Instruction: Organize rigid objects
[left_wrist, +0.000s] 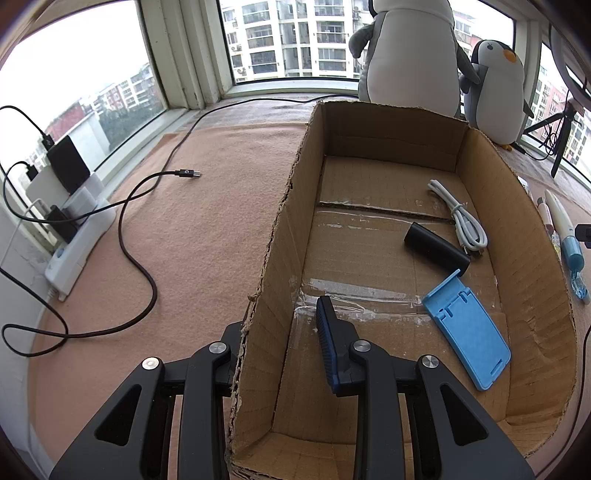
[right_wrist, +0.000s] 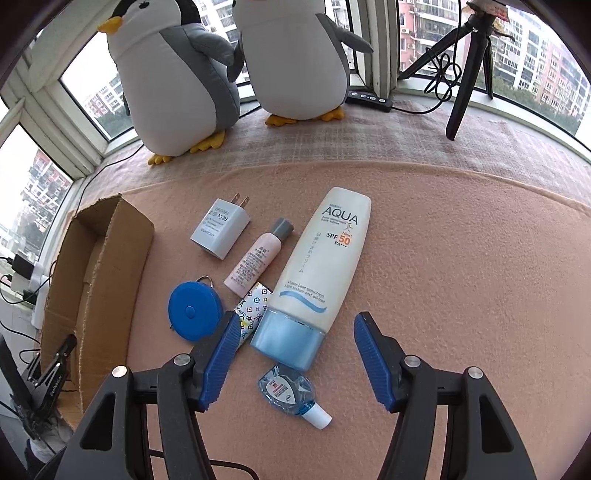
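Note:
In the left wrist view my left gripper (left_wrist: 280, 332) stands open astride the left wall of a cardboard box (left_wrist: 280, 236), one finger inside and one outside. The box holds a blue phone stand (left_wrist: 467, 332), a black cylinder (left_wrist: 436, 247) and a white cable (left_wrist: 461, 218). In the right wrist view my right gripper (right_wrist: 291, 354) is open and empty above the blue cap of a white AQUA sunscreen tube (right_wrist: 317, 266). Around it lie a small eye-drop bottle (right_wrist: 291, 397), a blue tape measure (right_wrist: 194, 310), a pink tube (right_wrist: 258, 256), a white charger plug (right_wrist: 221, 229) and a patterned packet (right_wrist: 253, 308).
Two plush penguins (right_wrist: 177, 81) stand at the window. A black tripod (right_wrist: 469, 66) stands at the far right. A black cable (left_wrist: 144, 206) and a power strip (left_wrist: 77, 236) lie left of the box. The box edge shows at left in the right wrist view (right_wrist: 103, 266).

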